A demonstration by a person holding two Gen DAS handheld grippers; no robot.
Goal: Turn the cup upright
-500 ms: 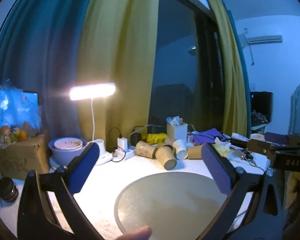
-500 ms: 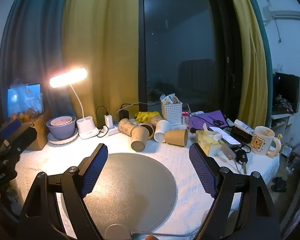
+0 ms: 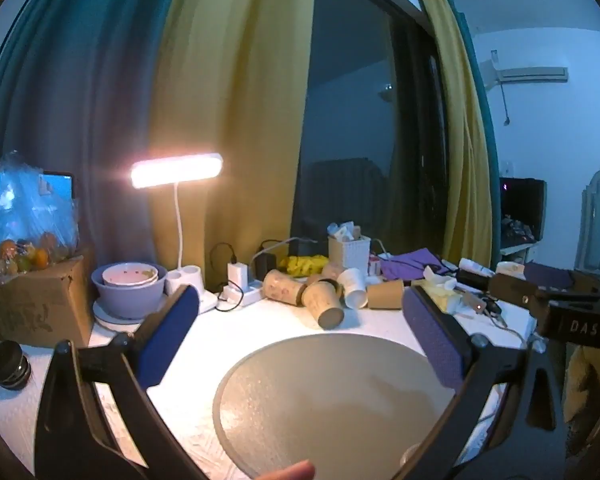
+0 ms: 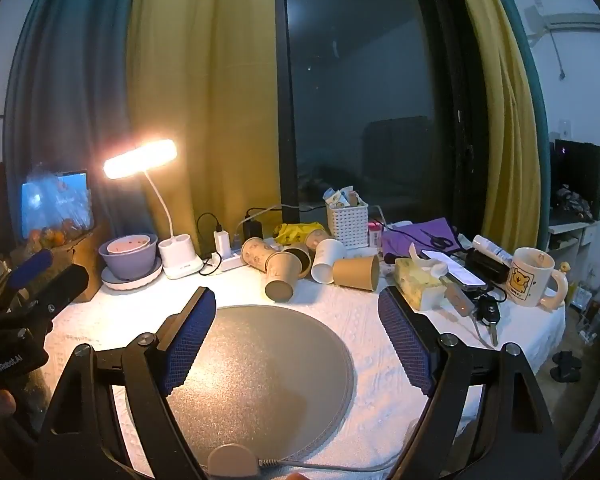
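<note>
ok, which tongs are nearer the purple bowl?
Left. The left tongs hover front-left of the purple bowl; the right tongs hover over the round mat, farther right.

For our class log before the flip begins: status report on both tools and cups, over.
Left tool open, empty. Right tool open, empty. Brown paper cups lying tipped in a cluster behind the round grey mat, untouched. Nothing between tools and cups.

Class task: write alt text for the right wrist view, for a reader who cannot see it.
The open right gripper hangs with its blue-padded jaws spread above a round grey mat on a white tablecloth, holding nothing. Behind the mat, a heap of paper cups lies tipped over, beside a lit desk lamp.
</note>
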